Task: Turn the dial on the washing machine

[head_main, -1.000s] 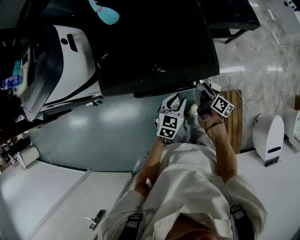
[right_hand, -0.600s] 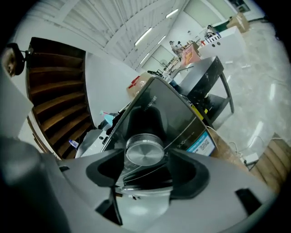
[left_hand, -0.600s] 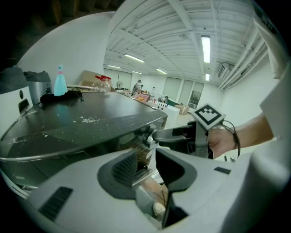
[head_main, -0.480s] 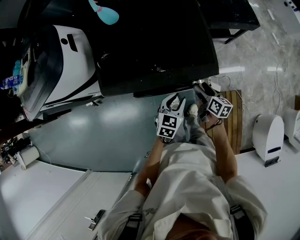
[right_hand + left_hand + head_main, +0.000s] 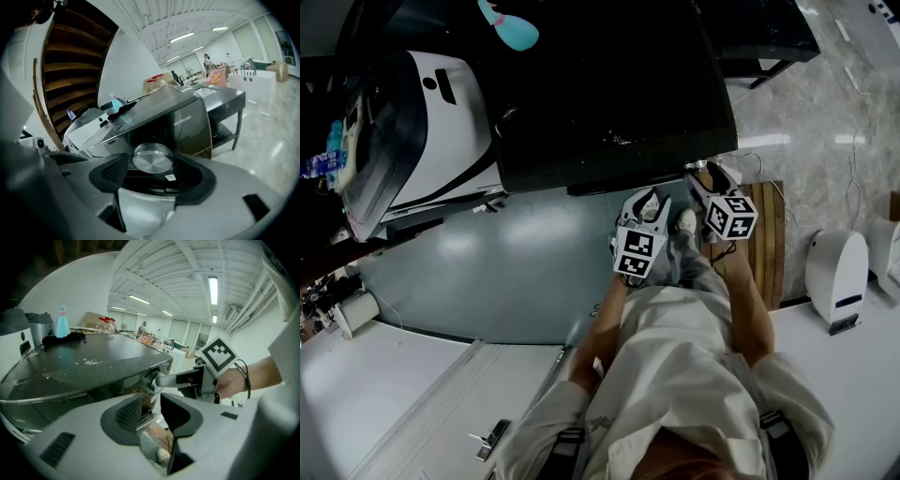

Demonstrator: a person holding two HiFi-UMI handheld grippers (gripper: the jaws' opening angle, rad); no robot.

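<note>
On dark panel (image 5: 187, 124), round silvery dial (image 5: 152, 158).

Bright ceiling lights (image 5: 213, 287), dark foreground, fisheye warp

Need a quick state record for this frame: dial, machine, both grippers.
target: silver dial on the front of the dark washing machine
right gripper: jaws have just been opening; dial sits between them, pads clear of it
left gripper: open, nothing between its jaws, held beside the right gripper
grip on dial: none
</note>
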